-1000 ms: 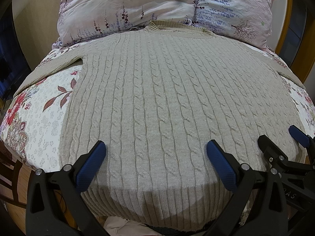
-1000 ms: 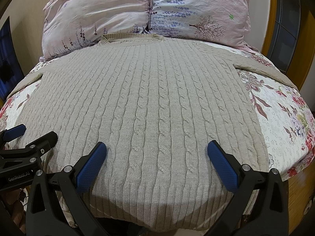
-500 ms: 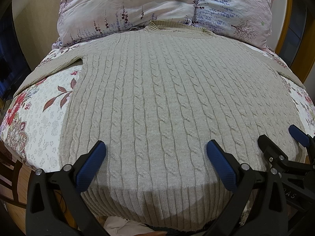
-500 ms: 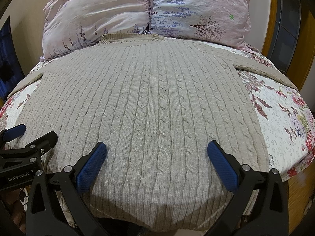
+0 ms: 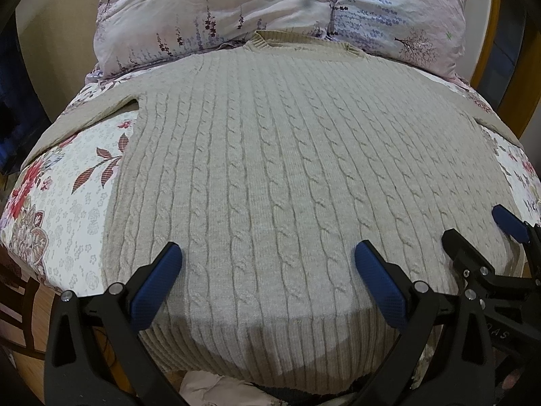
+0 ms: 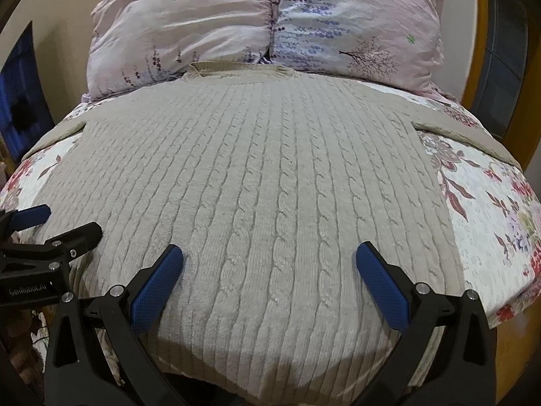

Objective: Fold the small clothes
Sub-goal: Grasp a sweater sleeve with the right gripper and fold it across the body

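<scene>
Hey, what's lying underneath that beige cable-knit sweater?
The sweater lies flat on a floral bedspread, which shows on both sides. Its collar reaches two pillows. Whatever lies directly beneath the sweater is covered.

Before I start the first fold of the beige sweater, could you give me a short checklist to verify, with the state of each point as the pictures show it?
1. The sweater lies flat, front smooth, no big wrinkles: ok.
2. Both sleeves spread out to the sides, not tucked under the body: ok.
3. The left gripper is open, nothing between its fingers: ok.
4. The right gripper is open, also empty: ok.
5. The collar is clear of the pillows: not ok, it lies against them.
6. The ribbed hem is fully supported by the bed: cannot tell, it seems to curve over the near edge.
</scene>
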`<state>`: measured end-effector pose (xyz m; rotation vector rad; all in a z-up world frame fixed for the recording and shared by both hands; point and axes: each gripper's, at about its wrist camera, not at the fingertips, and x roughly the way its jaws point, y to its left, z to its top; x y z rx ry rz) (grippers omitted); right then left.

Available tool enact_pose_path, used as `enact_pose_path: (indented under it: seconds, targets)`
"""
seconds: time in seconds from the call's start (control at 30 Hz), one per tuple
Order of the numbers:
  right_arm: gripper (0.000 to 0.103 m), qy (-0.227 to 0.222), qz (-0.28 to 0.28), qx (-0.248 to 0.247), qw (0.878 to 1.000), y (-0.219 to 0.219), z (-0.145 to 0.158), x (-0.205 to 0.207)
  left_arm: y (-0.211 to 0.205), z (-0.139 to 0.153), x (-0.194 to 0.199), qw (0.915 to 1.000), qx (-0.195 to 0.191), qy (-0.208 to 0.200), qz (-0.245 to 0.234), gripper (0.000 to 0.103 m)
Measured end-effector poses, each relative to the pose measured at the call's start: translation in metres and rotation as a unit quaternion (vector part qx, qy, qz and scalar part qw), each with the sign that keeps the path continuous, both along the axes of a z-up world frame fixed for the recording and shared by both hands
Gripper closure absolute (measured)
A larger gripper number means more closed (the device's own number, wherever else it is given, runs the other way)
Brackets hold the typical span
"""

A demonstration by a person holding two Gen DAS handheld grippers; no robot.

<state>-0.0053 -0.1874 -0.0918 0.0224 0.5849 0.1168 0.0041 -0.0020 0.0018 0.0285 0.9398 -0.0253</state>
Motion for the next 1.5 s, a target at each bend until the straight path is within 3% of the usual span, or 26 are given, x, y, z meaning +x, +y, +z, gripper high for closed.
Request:
enact_pose_path:
  seconds: [0.27,0.4,0.47,0.67,0.8,0.83,1.0,1.13,1.23,1.4,1.5]
  targets:
    - [0.001,0.003,0.041,0.0,0.999,-0.007,0.004,0.007,0.001,0.0,0.002,0.9998,0.01,0.001,-0.018,0.002]
    - [0.001,-0.016,0.019,0.055,0.998,-0.042,0.023,0.021,-0.003,0.011,0.015,0.9971,0.068,-0.025,-0.024,0.002]
    - [0.004,-0.013,-0.02,0.093,0.995,-0.077,0.036,0.036,0.001,0.017,0.023,0.9964,0.072,-0.035,-0.027,0.002]
    - [0.023,0.006,-0.137,0.23,0.963,-0.199,0.056,0.084,0.027,0.041,0.071,0.9987,0.021,-0.04,-0.022,0.002]
    - [0.036,0.034,-0.216,0.297,0.93,-0.268,0.048,0.116,0.044,0.05,0.107,0.9989,-0.021,-0.037,-0.021,0.002]
    - [0.04,0.043,-0.241,0.318,0.916,-0.287,0.042,0.124,0.048,0.05,0.115,0.9988,-0.032,-0.033,-0.02,0.002]
    - [0.048,0.062,-0.32,0.36,0.874,-0.34,0.019,0.136,0.062,0.051,0.148,0.9981,-0.055,-0.028,-0.006,0.002]
    - [0.056,0.065,-0.344,0.39,0.852,-0.365,0.004,0.14,0.069,0.047,0.168,0.9983,-0.053,-0.025,0.003,0.002]
    - [0.064,0.054,-0.353,0.397,0.845,-0.377,-0.001,0.142,0.073,0.041,0.179,0.9982,-0.057,-0.019,0.005,0.002]
    - [0.075,0.037,-0.373,0.408,0.833,-0.391,-0.005,0.143,0.082,0.038,0.188,0.9949,-0.088,-0.047,0.016,0.002]
    - [0.083,0.029,-0.38,0.397,0.835,-0.396,-0.007,0.142,0.084,0.036,0.195,0.9937,-0.103,-0.043,0.006,0.002]
